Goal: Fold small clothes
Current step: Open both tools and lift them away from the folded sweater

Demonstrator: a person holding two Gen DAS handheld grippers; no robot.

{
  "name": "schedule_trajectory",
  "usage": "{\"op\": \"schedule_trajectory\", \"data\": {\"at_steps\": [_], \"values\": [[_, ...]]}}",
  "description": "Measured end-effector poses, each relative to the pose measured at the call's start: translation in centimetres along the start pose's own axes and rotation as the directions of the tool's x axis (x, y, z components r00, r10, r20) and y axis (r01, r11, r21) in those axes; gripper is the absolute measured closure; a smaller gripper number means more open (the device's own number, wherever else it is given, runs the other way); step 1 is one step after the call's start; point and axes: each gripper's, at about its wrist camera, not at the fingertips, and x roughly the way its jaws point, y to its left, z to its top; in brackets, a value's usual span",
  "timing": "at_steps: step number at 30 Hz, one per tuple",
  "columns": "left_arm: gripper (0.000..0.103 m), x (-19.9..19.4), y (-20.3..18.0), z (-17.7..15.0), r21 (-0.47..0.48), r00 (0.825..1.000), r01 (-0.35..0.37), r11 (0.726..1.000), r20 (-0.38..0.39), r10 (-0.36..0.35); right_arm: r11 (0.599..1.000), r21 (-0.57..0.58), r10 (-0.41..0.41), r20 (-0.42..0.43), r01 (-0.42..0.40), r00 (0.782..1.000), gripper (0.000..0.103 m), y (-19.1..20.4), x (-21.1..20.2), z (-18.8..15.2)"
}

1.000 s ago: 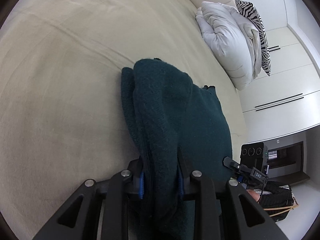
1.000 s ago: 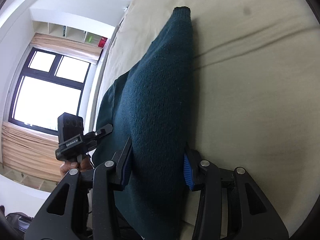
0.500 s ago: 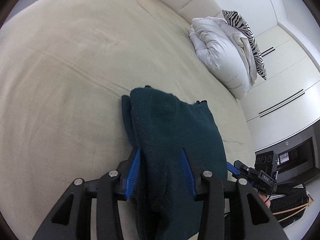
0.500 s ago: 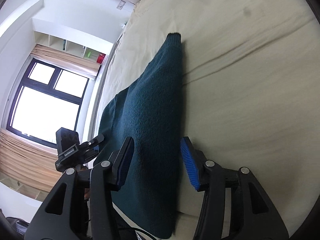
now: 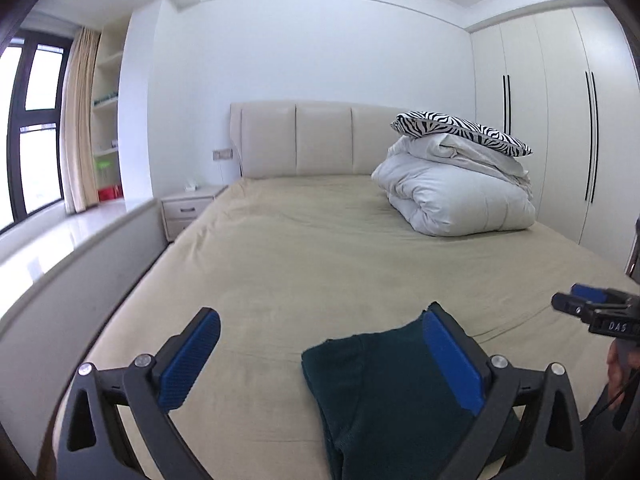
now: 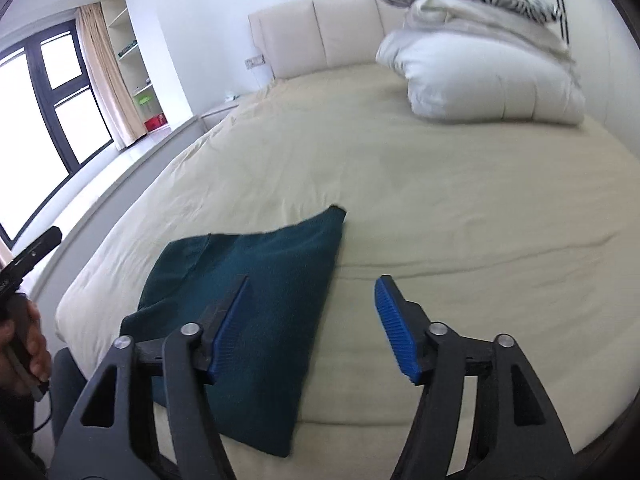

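Observation:
A dark teal knitted garment (image 6: 256,300) lies folded flat near the foot edge of the beige bed (image 6: 460,208). It also shows in the left wrist view (image 5: 380,392). My left gripper (image 5: 320,348) is open and empty, raised above the garment's left edge. My right gripper (image 6: 312,320) is open and empty, raised above the garment's right edge. The right gripper also shows at the right edge of the left wrist view (image 5: 592,312). The left one shows at the left edge of the right wrist view (image 6: 28,256).
A folded white duvet (image 5: 456,196) with a zebra pillow (image 5: 460,132) on top sits at the bed's far right. A padded headboard (image 5: 312,140), a nightstand (image 5: 192,204), a window (image 5: 28,136) and wardrobe doors (image 5: 560,128) surround the bed.
Both grippers have let go of the teal garment, opened wide and lifted back from it. The garment now lies folded on the bed.

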Motion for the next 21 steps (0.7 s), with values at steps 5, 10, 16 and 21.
{"op": "schedule_trajectory", "data": {"at_steps": [5,10,16,21], "values": [[0.000,-1.4,-0.7,0.9,0.036,0.994,-0.108,0.993,-0.004,0.109,0.984,0.036,-0.179,0.214,0.175,0.960,0.001,1.4,-4.3,1.5],[0.000,-1.8,0.3,1.8,-0.022,0.992,-0.118,0.993,-0.048,0.117,0.988,0.082,-0.150,0.250,0.134,0.957,0.001,1.5,-7.0,3.5],[0.000,-0.9,0.6,1.1,-0.077,0.984,-0.131,0.988,-0.129,0.121,0.977,0.040,-0.210,0.313,0.208,0.926,0.000,2.8,-11.4,4.9],[0.000,0.5,0.1,-1.0,-0.080,0.968,-0.149,0.986,-0.217,0.129,0.987,0.042,-0.158,0.178,0.152,0.971,0.000,4.0,-10.6,4.3]]}}
